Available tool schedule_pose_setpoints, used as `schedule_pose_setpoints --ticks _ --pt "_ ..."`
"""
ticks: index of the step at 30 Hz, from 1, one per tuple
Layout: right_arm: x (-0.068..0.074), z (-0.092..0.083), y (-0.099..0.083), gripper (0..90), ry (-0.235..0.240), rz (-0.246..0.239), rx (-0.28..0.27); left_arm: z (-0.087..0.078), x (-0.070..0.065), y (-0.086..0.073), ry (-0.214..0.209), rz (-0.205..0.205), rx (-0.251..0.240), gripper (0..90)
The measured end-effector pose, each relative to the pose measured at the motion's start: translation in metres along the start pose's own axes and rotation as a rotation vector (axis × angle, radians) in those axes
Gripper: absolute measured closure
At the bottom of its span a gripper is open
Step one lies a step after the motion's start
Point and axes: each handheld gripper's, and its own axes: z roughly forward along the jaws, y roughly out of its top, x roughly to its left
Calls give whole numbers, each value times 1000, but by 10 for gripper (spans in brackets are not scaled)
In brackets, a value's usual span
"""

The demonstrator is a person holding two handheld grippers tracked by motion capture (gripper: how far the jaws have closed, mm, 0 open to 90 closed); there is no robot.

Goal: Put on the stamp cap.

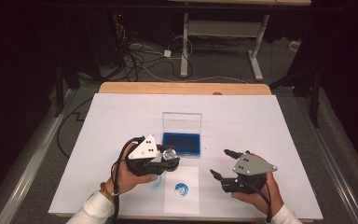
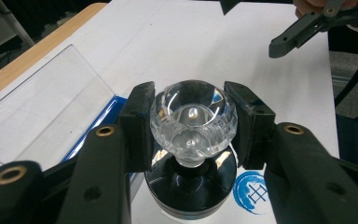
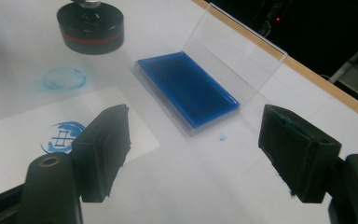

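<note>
A stamp with a clear glass knob (image 2: 193,116) and a round black base (image 2: 191,193) stands upright between the ink pad and the paper card. My left gripper (image 1: 169,155) is shut on the knob, one pad on each side. I cannot tell whether the base (image 3: 91,28) touches the table. The blue ink pad (image 1: 182,143) lies in a clear case with its lid (image 1: 182,122) standing open. My right gripper (image 1: 219,162) is open to the right of the card, and nothing is between its pads (image 3: 107,140).
A white paper card (image 1: 182,201) near the front edge carries a round blue print (image 1: 182,189). A fainter blue ring (image 3: 64,77) marks the white table sheet (image 1: 251,116) left of the card. A wooden edge (image 1: 182,87) runs along the far side.
</note>
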Motion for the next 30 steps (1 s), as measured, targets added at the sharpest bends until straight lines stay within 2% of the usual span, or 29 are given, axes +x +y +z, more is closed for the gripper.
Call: schedule_pose_setpoints --ticks 12,23,30 --pt "-6 -13 -13 254 -42 7 6 -4 2 4 5 0 -13 541" --pt "-10 -19 -22 254 -67 14 25 -12 7 3 34 -15 -27 541" --pt "-12 -25 -27 261 -73 25 16 -19 13 3 57 -20 -33 541"
